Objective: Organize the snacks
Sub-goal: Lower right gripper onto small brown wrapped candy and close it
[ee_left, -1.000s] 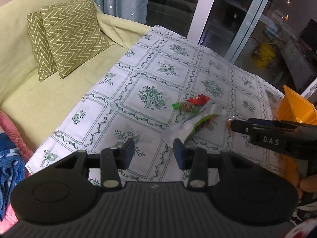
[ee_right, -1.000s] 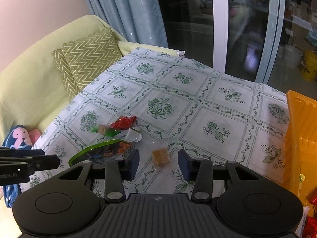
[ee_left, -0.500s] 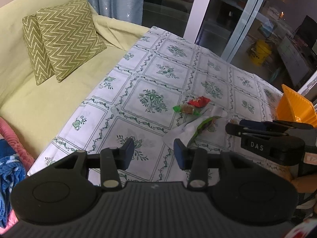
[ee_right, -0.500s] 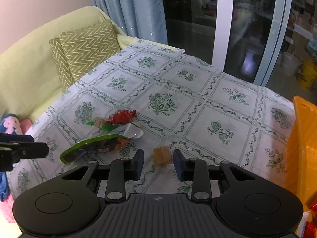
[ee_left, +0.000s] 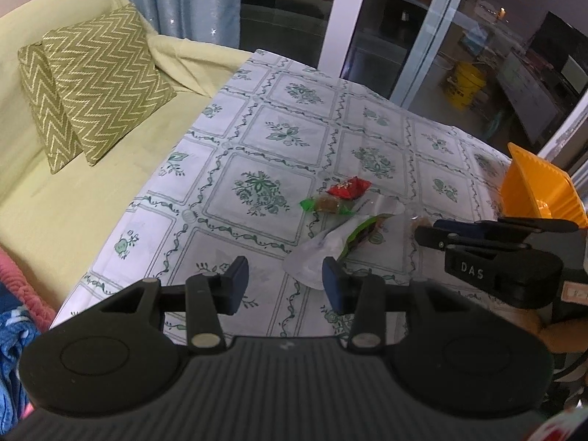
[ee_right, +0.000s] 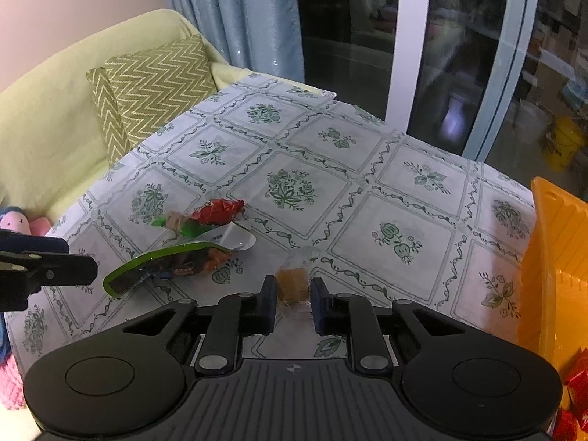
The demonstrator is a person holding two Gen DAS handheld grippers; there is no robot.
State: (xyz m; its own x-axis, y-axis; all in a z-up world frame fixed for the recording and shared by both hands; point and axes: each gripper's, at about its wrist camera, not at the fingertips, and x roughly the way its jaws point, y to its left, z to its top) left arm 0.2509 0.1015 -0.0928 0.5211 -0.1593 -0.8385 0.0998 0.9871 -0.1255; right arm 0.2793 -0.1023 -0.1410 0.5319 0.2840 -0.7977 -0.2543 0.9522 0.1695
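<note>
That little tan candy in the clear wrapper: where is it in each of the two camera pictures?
Left wrist view: the small tan candy in a clear wrapper sits right of centre, mostly hidden behind the tip of the right gripper.
Right wrist view: low at centre, pinched between that gripper's fingers.
Shared landmark: the red crinkled wrapped candy, lying farther out on the floral tablecloth.

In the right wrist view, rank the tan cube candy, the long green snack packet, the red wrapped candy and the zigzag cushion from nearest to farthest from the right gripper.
1. Tan cube candy in clear wrap, between the right gripper's pads.
2. Long green snack packet, to the left.
3. Red wrapped candy, beyond the packet, left.
4. Olive zigzag cushion, far left on the sofa.
</note>
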